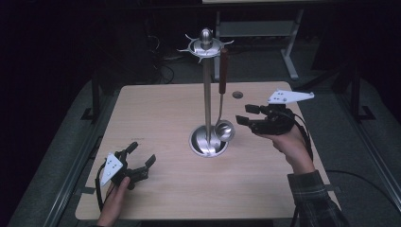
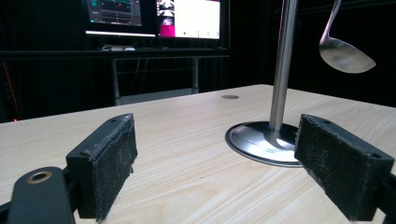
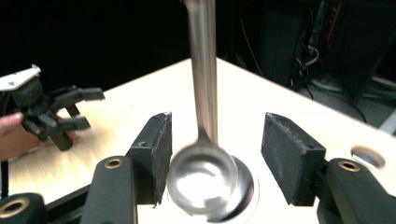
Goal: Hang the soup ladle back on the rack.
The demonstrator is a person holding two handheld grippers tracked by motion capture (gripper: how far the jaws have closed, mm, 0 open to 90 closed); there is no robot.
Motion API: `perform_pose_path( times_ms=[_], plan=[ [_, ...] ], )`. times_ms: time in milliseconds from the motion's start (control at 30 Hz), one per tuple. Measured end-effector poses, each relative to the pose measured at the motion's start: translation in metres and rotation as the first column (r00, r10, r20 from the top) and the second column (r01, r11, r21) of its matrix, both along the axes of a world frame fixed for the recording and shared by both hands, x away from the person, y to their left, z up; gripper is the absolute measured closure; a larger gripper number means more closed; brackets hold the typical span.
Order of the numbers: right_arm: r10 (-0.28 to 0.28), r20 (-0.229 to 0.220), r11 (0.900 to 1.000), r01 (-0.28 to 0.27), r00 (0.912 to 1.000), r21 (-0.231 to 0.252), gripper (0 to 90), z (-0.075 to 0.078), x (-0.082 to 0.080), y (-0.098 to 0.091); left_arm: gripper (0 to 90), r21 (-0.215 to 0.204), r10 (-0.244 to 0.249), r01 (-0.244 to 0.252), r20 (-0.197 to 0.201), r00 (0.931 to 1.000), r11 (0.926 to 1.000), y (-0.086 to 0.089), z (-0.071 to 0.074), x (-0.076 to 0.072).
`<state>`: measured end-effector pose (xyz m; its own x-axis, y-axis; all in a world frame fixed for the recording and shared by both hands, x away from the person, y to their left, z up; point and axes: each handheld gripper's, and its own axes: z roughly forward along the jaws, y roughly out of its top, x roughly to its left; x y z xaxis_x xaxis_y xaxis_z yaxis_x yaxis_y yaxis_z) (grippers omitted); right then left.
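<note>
A steel utensil stand (image 1: pixel 207 142) with a round base and a tall pole stands mid-table; its hooked crown (image 1: pixel 206 46) is at the top. A ladle with a brown handle (image 1: pixel 223 71) hangs from one hook, its bowl (image 1: pixel 224 130) low beside the pole. My right gripper (image 1: pixel 243 114) is held just right of the bowl, open. In the right gripper view the blurred bowl (image 3: pixel 201 179) hangs between the spread pads (image 3: pixel 156 154), close to the left one. My left gripper (image 1: pixel 143 152) rests open near the table's front left, with nothing in it.
In the left gripper view, the stand's base (image 2: pixel 261 142) and the ladle bowl (image 2: pixel 345 53) lie ahead past the open left gripper (image 2: pixel 215 158). A small round grommet (image 1: pixel 238 95) sits in the tabletop at the back. Monitors (image 2: pixel 154 16) glow beyond the table.
</note>
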<state>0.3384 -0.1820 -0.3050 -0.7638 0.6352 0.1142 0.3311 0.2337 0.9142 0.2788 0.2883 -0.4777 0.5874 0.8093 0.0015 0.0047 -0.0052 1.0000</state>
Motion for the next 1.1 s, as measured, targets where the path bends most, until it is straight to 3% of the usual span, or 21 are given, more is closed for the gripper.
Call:
perform_pose_path(
  times_ms=[467,633,833,1100],
  plan=[
    [-0.065,-0.084,0.9976,0.063,0.9943,-0.03,39.0,-0.061,-0.016,-0.031,12.5,0.0,0.001,-0.001,0.0,1.0,1.0,0.0,0.0,-0.001],
    [-0.092,-0.124,0.9931,0.082,0.988,-0.083,35.4,-0.083,-0.021,-0.037,12.5,0.003,0.0,0.0,0.003,1.0,1.0,0.001,0.0,-0.001],
    [-0.159,-0.123,0.9741,0.135,0.9796,-0.181,30.0,-0.104,-0.033,-0.041,12.5,0.006,-0.001,0.001,0.006,1.0,1.0,0.001,0.0,-0.001],
    [-0.203,-0.159,0.9563,0.161,0.966,-0.244,25.9,-0.128,-0.049,-0.047,12.5,0.004,-0.002,0.002,0.007,1.0,1.0,0.001,0.0,-0.001]
  ],
)
